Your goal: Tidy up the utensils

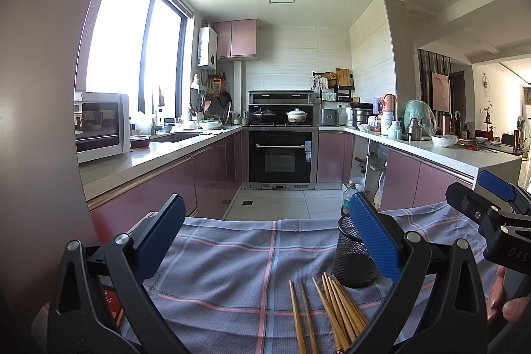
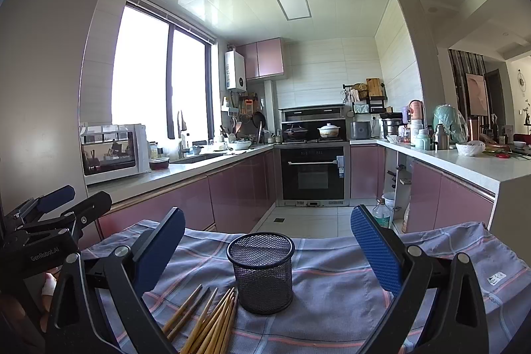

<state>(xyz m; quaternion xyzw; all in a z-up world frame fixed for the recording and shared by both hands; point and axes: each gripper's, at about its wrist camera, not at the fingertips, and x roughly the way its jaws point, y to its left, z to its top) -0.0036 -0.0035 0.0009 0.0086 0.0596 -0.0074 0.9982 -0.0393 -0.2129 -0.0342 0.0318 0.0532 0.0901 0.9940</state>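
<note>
While both grippers hover with jaws spread wide and empty, a black mesh cup (image 2: pixel 261 271) stands upright on the table's plaid cloth (image 2: pixel 332 304). Bamboo chopsticks (image 2: pixel 212 320) lie loose on the cloth just beside the cup's base, on its left in the right wrist view. From the left gripper (image 1: pixel 265 241), the cup (image 1: pixel 351 257) sits partly behind the right finger, with the chopsticks (image 1: pixel 335 311) fanned in front of it. The right gripper (image 2: pixel 267 246) frames the cup between its fingers, well clear of it.
</note>
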